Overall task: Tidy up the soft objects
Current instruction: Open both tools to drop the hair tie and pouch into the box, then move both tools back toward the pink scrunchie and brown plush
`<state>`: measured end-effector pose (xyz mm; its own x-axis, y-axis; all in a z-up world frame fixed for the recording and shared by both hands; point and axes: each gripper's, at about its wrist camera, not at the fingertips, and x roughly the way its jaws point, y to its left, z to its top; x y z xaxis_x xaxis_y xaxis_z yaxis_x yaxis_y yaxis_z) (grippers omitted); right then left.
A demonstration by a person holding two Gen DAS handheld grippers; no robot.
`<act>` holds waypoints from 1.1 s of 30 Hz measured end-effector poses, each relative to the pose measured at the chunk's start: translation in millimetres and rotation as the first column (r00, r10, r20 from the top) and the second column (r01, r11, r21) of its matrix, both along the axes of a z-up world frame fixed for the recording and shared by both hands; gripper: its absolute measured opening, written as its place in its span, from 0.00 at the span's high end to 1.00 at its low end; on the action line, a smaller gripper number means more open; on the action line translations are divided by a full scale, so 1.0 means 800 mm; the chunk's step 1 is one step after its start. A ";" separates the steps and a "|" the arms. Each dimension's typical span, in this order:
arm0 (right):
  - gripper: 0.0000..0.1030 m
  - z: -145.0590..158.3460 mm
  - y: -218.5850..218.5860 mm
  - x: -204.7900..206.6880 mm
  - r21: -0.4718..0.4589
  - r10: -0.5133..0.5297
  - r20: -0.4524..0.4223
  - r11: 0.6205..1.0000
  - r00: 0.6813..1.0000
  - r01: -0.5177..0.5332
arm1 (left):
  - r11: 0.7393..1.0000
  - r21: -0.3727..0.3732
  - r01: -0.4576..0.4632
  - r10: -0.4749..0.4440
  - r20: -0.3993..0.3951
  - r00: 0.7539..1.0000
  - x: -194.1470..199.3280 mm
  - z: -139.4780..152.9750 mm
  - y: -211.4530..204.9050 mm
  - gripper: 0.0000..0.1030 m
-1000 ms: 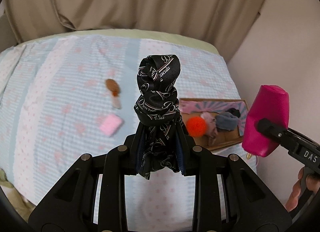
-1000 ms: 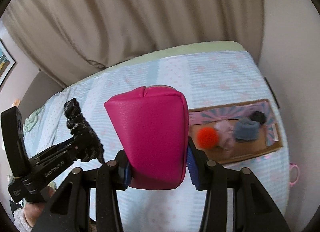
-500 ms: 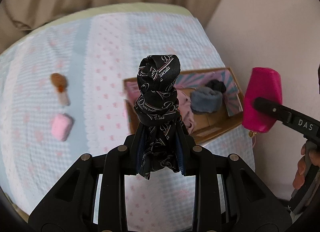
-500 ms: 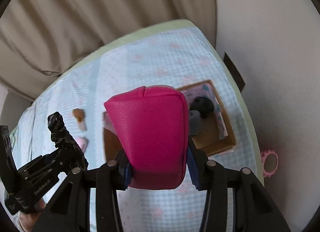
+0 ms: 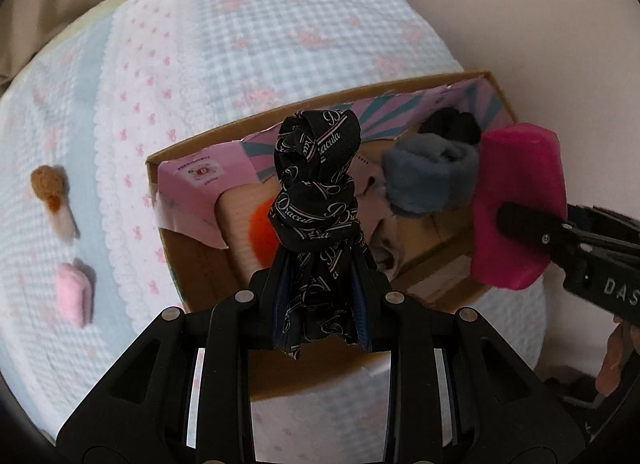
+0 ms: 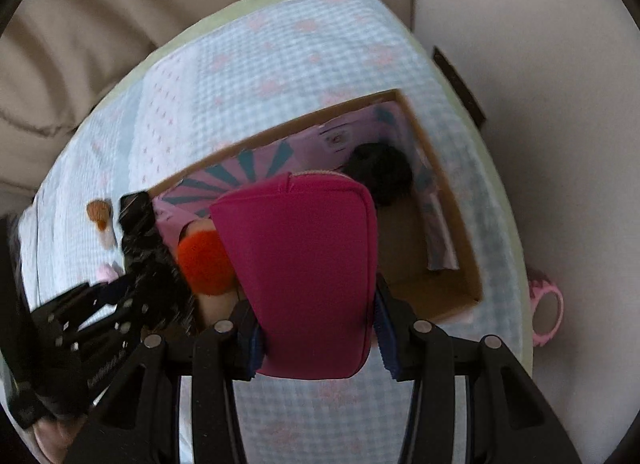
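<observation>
On the bedspread [image 5: 224, 64] at far left lie a brown plush [image 5: 49, 184] and a pink one [image 5: 74, 298]. My left gripper [image 5: 320, 288] pinches the knotted black scarf [image 5: 316, 192] upright over the cardboard box [image 5: 192, 264] — it hides most of the orange pom-pom [image 6: 204, 264]. A grey roll [image 5: 432, 176] sits inside. My right gripper [image 6: 316, 344] clamps the magenta pouch [image 6: 304, 276] above the box, blocking its middle — the right wrist view is blurred.

Soft, even daylight throughout; shadows faint, no glare. Left wrist view sharp at centre. Right wrist view motion-blurred, worst on the left gripper [image 6: 136, 260] at 9 o'clock. Both views bow heavily toward dark circular rims.
</observation>
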<state>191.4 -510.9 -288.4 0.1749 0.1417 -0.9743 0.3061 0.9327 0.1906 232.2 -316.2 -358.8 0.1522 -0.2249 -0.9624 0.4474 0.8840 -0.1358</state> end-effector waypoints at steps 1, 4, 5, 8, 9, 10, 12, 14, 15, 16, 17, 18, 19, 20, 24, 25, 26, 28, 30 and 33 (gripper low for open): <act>0.59 -0.003 0.004 0.003 0.004 0.020 0.000 1.000 1.000 -0.020 | 1.000 0.004 0.010 -0.010 0.003 1.000 0.000 -0.002 -0.001 0.76; 0.57 -0.015 0.013 0.010 0.049 0.047 0.003 0.998 0.999 -0.047 | 0.999 0.037 0.034 -0.034 0.014 0.999 -0.002 -0.006 0.001 0.49; 0.55 -0.018 0.014 0.011 0.058 0.046 0.004 0.997 0.999 -0.046 | 0.997 0.059 0.041 -0.042 0.016 0.999 -0.001 -0.009 0.000 0.31; 0.08 -0.030 0.014 0.013 0.116 0.034 -0.011 0.993 0.999 -0.033 | 0.995 0.084 0.046 -0.051 0.061 0.997 -0.005 -0.006 0.010 0.01; 0.00 -0.032 0.013 0.013 0.119 0.030 -0.017 0.992 0.999 -0.028 | 0.997 0.073 0.039 -0.043 0.054 0.998 -0.005 -0.006 0.016 0.01; 0.00 -0.032 0.014 0.014 0.114 0.030 -0.017 0.993 0.999 -0.028 | 0.997 0.070 0.029 -0.032 0.048 0.998 -0.004 -0.007 0.019 0.00; 0.00 -0.030 0.012 0.013 0.103 0.036 0.004 0.994 0.999 -0.036 | 0.998 0.062 0.006 -0.008 0.039 0.999 -0.003 -0.007 0.027 0.01; 0.00 -0.031 0.011 0.013 0.106 0.039 0.008 0.994 0.999 -0.040 | 0.998 0.054 -0.018 0.017 0.033 0.999 -0.001 -0.006 0.034 0.00; 0.00 -0.031 0.011 0.013 0.112 0.040 0.004 0.993 0.999 -0.040 | 0.998 0.051 -0.023 0.021 0.031 0.999 -0.001 -0.005 0.035 0.01; 0.00 -0.031 0.011 0.012 0.114 0.039 0.003 0.993 0.999 -0.039 | 0.999 0.047 -0.027 0.026 0.030 0.999 -0.001 -0.003 0.037 0.01; 0.00 -0.030 0.010 0.013 0.114 0.037 0.005 0.993 0.999 -0.037 | 0.998 0.047 -0.029 0.028 0.034 0.999 -0.003 0.000 0.038 0.01; 0.00 -0.029 0.012 0.016 0.113 0.035 0.008 0.993 0.999 -0.036 | 0.998 0.047 -0.030 0.028 0.039 0.999 -0.004 0.002 0.038 0.01; 0.00 -0.028 0.014 0.018 0.114 0.034 0.013 0.993 0.999 -0.035 | 0.998 0.047 -0.030 0.028 0.044 0.999 -0.005 0.005 0.039 0.01; 0.00 -0.026 0.014 0.018 0.116 0.033 0.019 0.993 0.999 -0.035 | 0.998 0.046 -0.030 0.028 0.048 0.998 -0.007 0.009 0.040 0.01; 0.00 -0.012 0.018 0.016 0.111 0.029 0.040 0.993 0.999 -0.033 | 0.998 0.042 -0.041 0.038 0.067 0.997 -0.015 0.024 0.045 0.01; 0.00 -0.007 0.019 0.016 0.104 0.028 0.046 0.994 0.999 -0.033 | 0.998 0.040 -0.044 0.041 0.071 0.997 -0.017 0.029 0.047 0.01; 0.00 0.000 0.020 0.015 0.089 0.033 0.055 0.995 0.998 -0.037 | 0.998 0.035 -0.048 0.045 0.078 0.996 -0.021 0.033 0.049 0.00; 0.00 0.018 0.026 0.013 0.060 0.049 0.085 0.997 0.995 -0.055 | 0.998 0.028 -0.054 0.051 0.091 0.995 -0.027 0.044 0.054 0.00; 0.00 0.032 0.030 0.011 0.048 0.060 0.106 0.997 0.993 -0.066 | 0.998 0.022 -0.060 0.057 0.111 0.992 -0.035 0.059 0.060 0.01; 0.00 0.058 0.039 0.005 0.027 0.078 0.135 0.996 0.988 -0.082 | 0.997 0.012 -0.074 0.071 0.142 0.987 -0.048 0.083 0.073 0.00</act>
<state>195.3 -479.9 -242.2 0.2900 0.1918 -0.9376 0.2006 0.9458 0.2555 193.6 -257.9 -292.3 0.3023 -0.1917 -0.9337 0.3957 0.9164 -0.0601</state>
